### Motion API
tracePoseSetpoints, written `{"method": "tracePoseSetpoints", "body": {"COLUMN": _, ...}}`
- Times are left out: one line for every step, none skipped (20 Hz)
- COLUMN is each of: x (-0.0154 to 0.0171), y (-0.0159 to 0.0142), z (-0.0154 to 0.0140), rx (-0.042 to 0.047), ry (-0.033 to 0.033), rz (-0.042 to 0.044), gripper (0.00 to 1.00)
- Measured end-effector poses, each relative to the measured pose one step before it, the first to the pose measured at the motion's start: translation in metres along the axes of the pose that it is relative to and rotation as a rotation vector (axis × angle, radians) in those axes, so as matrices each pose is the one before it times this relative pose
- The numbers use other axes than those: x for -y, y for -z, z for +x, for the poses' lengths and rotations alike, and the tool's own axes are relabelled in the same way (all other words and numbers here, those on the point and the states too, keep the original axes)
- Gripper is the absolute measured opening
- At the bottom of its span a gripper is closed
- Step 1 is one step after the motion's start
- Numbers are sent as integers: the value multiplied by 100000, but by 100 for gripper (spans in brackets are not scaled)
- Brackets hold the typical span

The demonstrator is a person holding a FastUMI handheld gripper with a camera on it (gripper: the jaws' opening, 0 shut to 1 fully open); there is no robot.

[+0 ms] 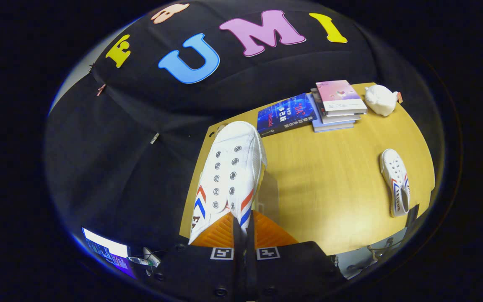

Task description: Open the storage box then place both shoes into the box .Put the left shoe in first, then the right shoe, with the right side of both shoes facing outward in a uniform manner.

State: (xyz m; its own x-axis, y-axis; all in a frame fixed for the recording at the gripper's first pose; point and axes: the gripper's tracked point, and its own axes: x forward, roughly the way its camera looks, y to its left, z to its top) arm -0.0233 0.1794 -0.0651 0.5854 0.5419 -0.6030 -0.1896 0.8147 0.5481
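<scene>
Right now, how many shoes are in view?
2. One shoe is pinched in the claw, lifted over the table edge. The other shoe lies on the table, off to the right.

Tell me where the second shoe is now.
The second shoe lies on the table, far right of the gripper, which is shut on the held shoe.

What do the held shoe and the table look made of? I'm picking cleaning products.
Held shoe, clamped between the gripper fingers: apparently white woven canvas, matte, with metal-looking eyelets. Table: light wood or wood-look laminate, faint grain, slight sheen.
</scene>
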Motion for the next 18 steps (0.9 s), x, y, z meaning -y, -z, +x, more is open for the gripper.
{"method": "tracePoseSetpoints", "body": {"x": -1229, "y": 668, "z": 800, "rx": -1115, "ry": -908, "rz": -883, "gripper": 5}}
{"method": "tracePoseSetpoints", "body": {"x": -1111, "y": 703, "z": 891, "rx": -1407, "ry": -448, "rz": -924, "gripper": 5}}
{"method": "tracePoseSetpoints", "body": {"x": -996, "y": 725, "z": 1058, "rx": -1344, "ry": -485, "rz": -929, "gripper": 5}}
{"method": "tracePoseSetpoints", "body": {"x": -832, "y": 563, "z": 1122, "rx": -1122, "ry": -313, "rz": -911, "gripper": 5}}
{"method": "tracePoseSetpoints", "body": {"x": -586, "y": 594, "z": 1104, "rx": -1084, "ry": 217, "rz": -948, "gripper": 5}}
{"method": "tracePoseSetpoints", "body": {"x": -301, "y": 595, "z": 1140, "rx": -1465, "ry": 644, "rz": -724, "gripper": 5}}
{"method": "tracePoseSetpoints", "body": {"x": -178, "y": 645, "z": 1190, "rx": -1688, "ry": 716, "rz": -208, "gripper": 5}}
{"method": "tracePoseSetpoints", "body": {"x": -46, "y": 650, "z": 1097, "rx": -1856, "ry": 885, "rz": -398, "gripper": 5}}
{"method": "tracePoseSetpoints", "body": {"x": 152, "y": 305, "z": 804, "rx": -1644, "ry": 1720, "rz": -454, "gripper": 5}}
{"method": "tracePoseSetpoints", "body": {"x": 198, "y": 585, "z": 898, "rx": -1437, "ry": 1995, "rz": -562, "gripper": 5}}
{"method": "tracePoseSetpoints", "body": {"x": 122, "y": 539, "z": 847, "rx": -1540, "ry": 2057, "rz": -357, "gripper": 5}}
{"method": "tracePoseSetpoints", "body": {"x": 189, "y": 444, "z": 864, "rx": -1436, "ry": 1762, "rz": -194, "gripper": 5}}
{"method": "tracePoseSetpoints", "body": {"x": 158, "y": 460, "z": 851, "rx": -1644, "ry": 1664, "rz": 57, "gripper": 5}}
{"method": "tracePoseSetpoints", "body": {"x": 96, "y": 375, "z": 788, "rx": -1601, "ry": 1563, "rz": 44, "gripper": 5}}
{"method": "tracePoseSetpoints", "body": {"x": 44, "y": 376, "z": 911, "rx": -1301, "ry": 1551, "rz": -280, "gripper": 5}}
{"method": "tracePoseSetpoints", "body": {"x": 4, "y": 325, "z": 830, "rx": -1435, "ry": 1568, "rz": -641, "gripper": 5}}
{"method": "tracePoseSetpoints", "body": {"x": 136, "y": 325, "z": 885, "rx": -1688, "ry": 1906, "rz": -695, "gripper": 5}}
{"method": "tracePoseSetpoints", "body": {"x": 138, "y": 431, "z": 824, "rx": -2102, "ry": 2194, "rz": -736, "gripper": 5}}
